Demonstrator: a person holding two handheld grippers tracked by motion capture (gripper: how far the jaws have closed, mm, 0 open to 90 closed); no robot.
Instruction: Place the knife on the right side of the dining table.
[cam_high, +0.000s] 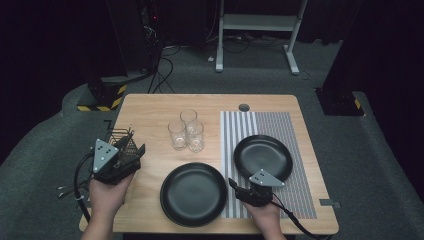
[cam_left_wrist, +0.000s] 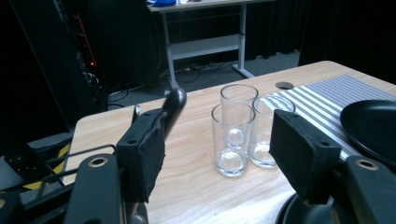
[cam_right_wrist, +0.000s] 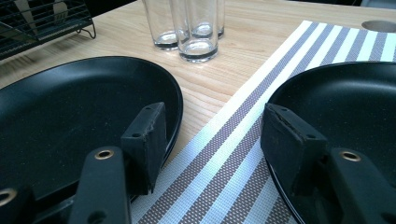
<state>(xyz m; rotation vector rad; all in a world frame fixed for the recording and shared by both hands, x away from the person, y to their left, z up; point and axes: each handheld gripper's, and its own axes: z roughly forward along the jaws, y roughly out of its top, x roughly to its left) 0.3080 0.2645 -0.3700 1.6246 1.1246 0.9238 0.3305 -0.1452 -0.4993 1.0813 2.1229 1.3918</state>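
Plates: the near plate (cam_high: 193, 193) lies on the bare wood at the front of the desk (cam_high: 150, 107), its right edge just beside the striped mat (cam_high: 295, 150); the far plate (cam_high: 263, 157) sits on that mat. The right gripper (cam_high: 239, 188) rests low between the two plates, released, jaws apart over the mat with nothing between them. The left gripper (cam_high: 131, 148) hovers over the wire rack (cam_high: 122, 137) at the left edge, jaws spread and holding nothing. Farther back, three glasses (cam_high: 186, 131) stand clustered mid-desk.
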